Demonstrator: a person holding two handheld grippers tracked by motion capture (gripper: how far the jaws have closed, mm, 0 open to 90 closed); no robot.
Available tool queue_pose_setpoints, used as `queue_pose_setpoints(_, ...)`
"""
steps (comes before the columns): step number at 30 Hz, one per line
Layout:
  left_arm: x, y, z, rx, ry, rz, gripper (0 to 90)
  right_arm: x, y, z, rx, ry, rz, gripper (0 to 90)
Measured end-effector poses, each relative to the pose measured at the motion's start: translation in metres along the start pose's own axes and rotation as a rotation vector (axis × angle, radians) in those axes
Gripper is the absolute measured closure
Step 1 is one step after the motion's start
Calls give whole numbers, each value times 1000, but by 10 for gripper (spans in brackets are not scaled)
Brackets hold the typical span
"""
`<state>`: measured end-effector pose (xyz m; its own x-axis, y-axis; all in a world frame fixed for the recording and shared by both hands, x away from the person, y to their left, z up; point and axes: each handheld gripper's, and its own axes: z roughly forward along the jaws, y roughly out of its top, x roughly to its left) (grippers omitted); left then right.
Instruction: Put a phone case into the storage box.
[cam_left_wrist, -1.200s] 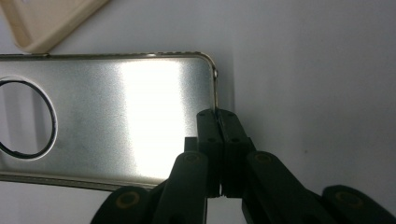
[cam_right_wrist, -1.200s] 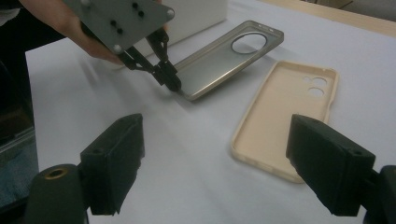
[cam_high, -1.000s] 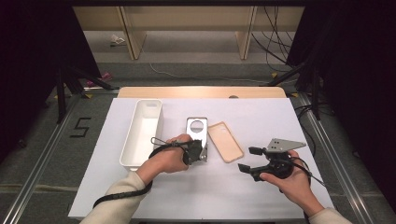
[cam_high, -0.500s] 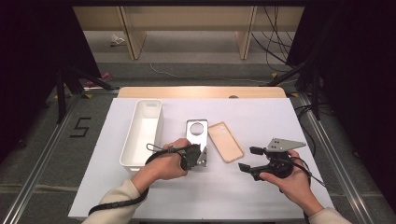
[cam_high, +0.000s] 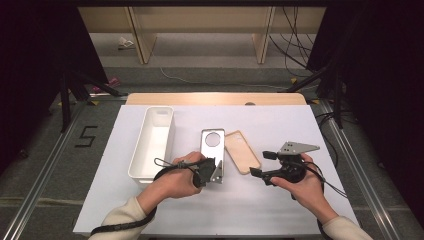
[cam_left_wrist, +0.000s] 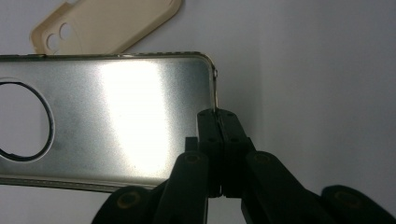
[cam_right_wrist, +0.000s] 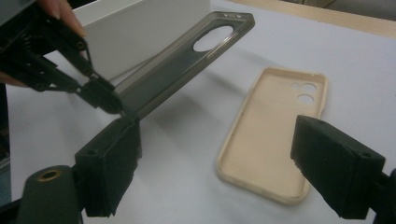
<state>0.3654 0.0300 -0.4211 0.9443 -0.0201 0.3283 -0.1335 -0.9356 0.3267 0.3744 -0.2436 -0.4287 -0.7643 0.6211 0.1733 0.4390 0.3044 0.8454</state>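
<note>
A silvery-grey phone case (cam_high: 211, 148) with a round camera hole lies mid-table. My left gripper (cam_high: 216, 173) is shut on its near right corner. In the left gripper view the jaws (cam_left_wrist: 218, 122) pinch the rim of the silvery-grey case (cam_left_wrist: 116, 116). The right gripper view shows this case (cam_right_wrist: 187, 60) tilted, its held end raised off the table by the left gripper (cam_right_wrist: 105, 99). A beige phone case (cam_high: 242, 151) lies inside-up just to its right. My right gripper (cam_high: 261, 164) stands open at the beige case's near end (cam_right_wrist: 275, 135), its fingers (cam_right_wrist: 109, 168) apart and holding nothing.
A long white bin (cam_high: 152, 142) stands left of the cases, close to the left hand. The white table sheet (cam_high: 300, 125) ends in a wooden strip at the far edge. A cable trails from each gripper toward the near edge.
The left hand has shifted a little toward the near edge while still at the grey case's near corner. The right gripper has barely moved.
</note>
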Motion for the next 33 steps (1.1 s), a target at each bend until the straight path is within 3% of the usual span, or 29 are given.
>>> queue_pose_setpoints(11, -11, 16, -11, -32, -2, 28, 886, -8, 23, 35, 4, -6, 47, 189)
queue_pose_setpoints(24, -21, 27, -11, -15, -18, 88, 886, -10, 36, 71, 38, 31, 109, 214)
queue_pose_setpoints(33, -27, 33, -10, -20, -20, 115, 885, -14, 37, 78, 64, 57, 173, 361)
